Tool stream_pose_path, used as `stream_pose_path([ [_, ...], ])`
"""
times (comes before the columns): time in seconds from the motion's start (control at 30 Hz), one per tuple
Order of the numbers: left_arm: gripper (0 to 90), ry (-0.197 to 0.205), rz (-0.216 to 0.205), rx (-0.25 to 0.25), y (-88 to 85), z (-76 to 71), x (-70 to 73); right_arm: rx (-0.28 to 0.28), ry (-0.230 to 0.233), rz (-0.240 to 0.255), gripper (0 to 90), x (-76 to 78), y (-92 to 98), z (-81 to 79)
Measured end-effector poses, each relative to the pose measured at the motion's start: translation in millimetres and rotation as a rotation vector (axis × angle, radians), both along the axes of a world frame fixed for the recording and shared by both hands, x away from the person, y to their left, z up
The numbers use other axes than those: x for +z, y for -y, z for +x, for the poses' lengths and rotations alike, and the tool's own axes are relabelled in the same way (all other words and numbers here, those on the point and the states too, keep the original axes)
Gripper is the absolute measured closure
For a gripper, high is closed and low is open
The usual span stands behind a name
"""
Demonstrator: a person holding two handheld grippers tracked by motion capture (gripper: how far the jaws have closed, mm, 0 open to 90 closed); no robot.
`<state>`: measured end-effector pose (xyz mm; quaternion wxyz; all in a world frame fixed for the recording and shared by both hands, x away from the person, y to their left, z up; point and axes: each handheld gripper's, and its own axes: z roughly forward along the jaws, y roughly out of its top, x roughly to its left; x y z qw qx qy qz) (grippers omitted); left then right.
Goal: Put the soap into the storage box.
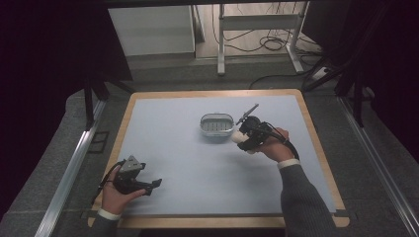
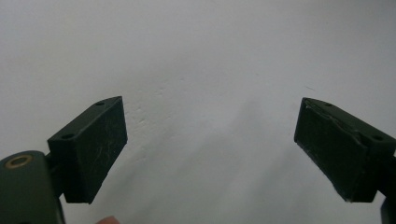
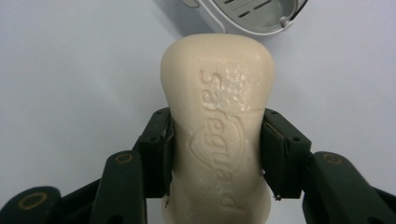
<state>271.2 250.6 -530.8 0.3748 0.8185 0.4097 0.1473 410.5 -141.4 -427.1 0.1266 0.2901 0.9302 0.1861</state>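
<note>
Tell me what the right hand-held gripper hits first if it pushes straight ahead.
Probably the white oval soap dish: the right hand-held gripper, shut on the cream bar of soap, points at its rim, though depth is unclear.

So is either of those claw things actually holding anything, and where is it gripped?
The right gripper holds a cream soap bar, clamped on its two long sides at the narrow waist. The left gripper is open and holds nothing.

The cream bar of soap (image 3: 217,135) carries the brand name "Safeguard" pressed into its top face, running lengthwise, with a raised shield outline around the middle letters.
</note>
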Motion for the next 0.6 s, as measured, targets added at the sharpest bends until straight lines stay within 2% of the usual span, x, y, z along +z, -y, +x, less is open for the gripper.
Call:
stream_pose_path([
  [0.27,9.9,0.0,0.004,-0.001,-0.1,0.0,-0.1,-0.013,0.01,-0.008,49.4,-0.5,-2.2,9.3],
  [0.6,9.9,0.0,0.007,-0.002,-0.3,-0.4,-0.1,-0.001,0.012,0.001,49.4,-0.7,-4.4,19.1],
])
